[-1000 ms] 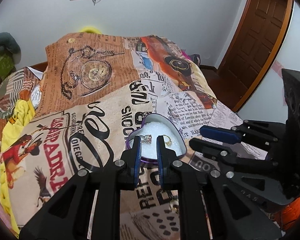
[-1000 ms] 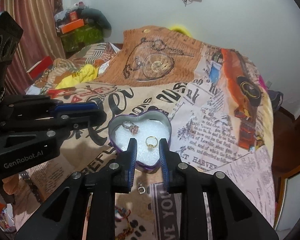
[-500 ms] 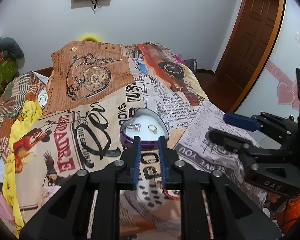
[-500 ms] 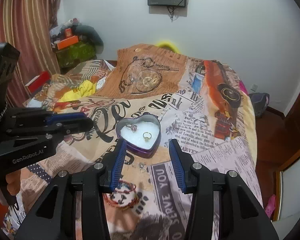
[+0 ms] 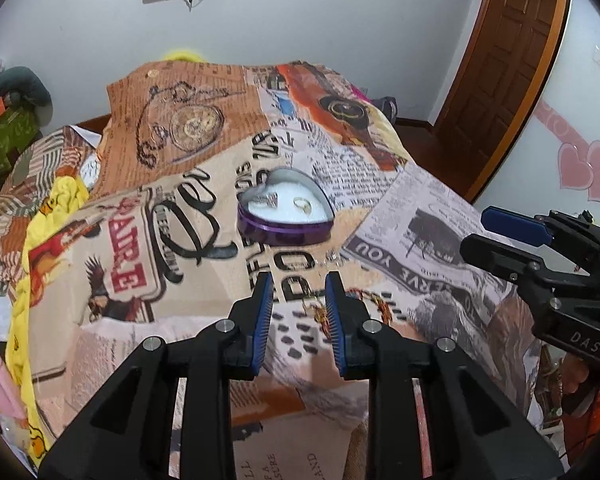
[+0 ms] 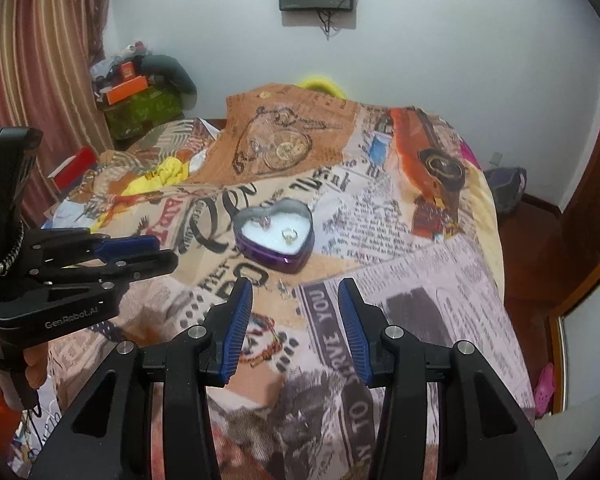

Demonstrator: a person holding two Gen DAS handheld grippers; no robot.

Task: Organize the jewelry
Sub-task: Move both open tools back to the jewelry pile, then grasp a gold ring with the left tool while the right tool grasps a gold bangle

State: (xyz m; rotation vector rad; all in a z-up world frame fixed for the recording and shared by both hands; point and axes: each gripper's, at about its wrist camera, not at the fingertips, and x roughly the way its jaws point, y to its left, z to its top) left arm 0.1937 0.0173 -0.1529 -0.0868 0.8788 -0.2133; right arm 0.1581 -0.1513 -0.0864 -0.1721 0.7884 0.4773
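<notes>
A purple heart-shaped tin with a white lining sits on the printed bedspread. It holds a stone ring and a gold ring. A red beaded bracelet and small earrings lie on the cover in front of the tin. My left gripper is open and empty, well short of the tin. My right gripper is open wide and empty, above the bracelet area.
The bedspread covers the whole bed; a yellow cloth lies at its left edge. Boxes and clutter stand at the far left by the curtain. A wooden door is at right.
Both grippers have pulled back and up from the tin, which now looks smaller. Both have opened, the right one much wider. The rings stay in the tin.
</notes>
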